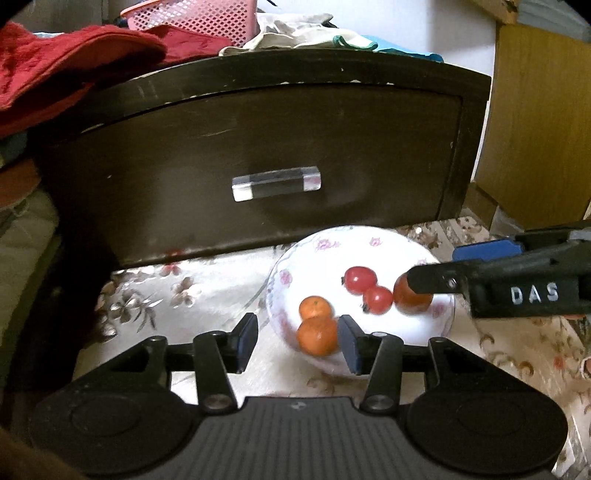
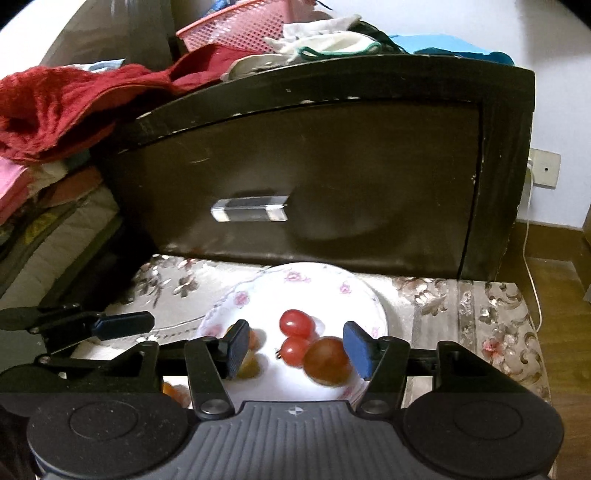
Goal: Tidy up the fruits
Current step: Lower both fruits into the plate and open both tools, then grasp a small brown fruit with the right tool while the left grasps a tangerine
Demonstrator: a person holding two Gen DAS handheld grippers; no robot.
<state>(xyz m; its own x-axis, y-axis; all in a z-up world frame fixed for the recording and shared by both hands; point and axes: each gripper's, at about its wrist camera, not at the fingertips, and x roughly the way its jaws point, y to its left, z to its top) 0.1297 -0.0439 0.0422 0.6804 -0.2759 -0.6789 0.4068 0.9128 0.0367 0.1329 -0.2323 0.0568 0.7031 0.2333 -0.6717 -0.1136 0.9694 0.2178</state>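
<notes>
Holding the left gripper [image 1: 297, 341] nearest of all, with its jaws standing apart and nothing squeezed between them. Hanging just above the near edge of the flowered plate [image 1: 332, 240].

Holding the right gripper [image 2: 297, 349] close by too, jaws apart and empty, with the big tomato [image 2: 327, 362] showing below, between the blue pads but not pinched.

Sitting on the plate: two small oranges [image 1: 317, 334] on the near left, touching each other. Sitting a bit farther right: two small red tomatoes [image 1: 360, 278], touching, and the big tomato just beside them on the right.

Resting the plate on a flowered cloth [image 1: 166, 291]. Standing far behind it, a dark drawer front [image 1: 258, 140] with a shiny handle [image 1: 276, 182]. Lying on top, far back, a red towel [image 1: 66, 59] and a pink basket [image 1: 207, 16].

Looking like the sorting step is nearly finished: oranges together, tomatoes together, all fruit on the plate. Next, probably lifting both grippers away slowly, keeping the pads clear so no round fruit gets bumped and rolls off.
</notes>
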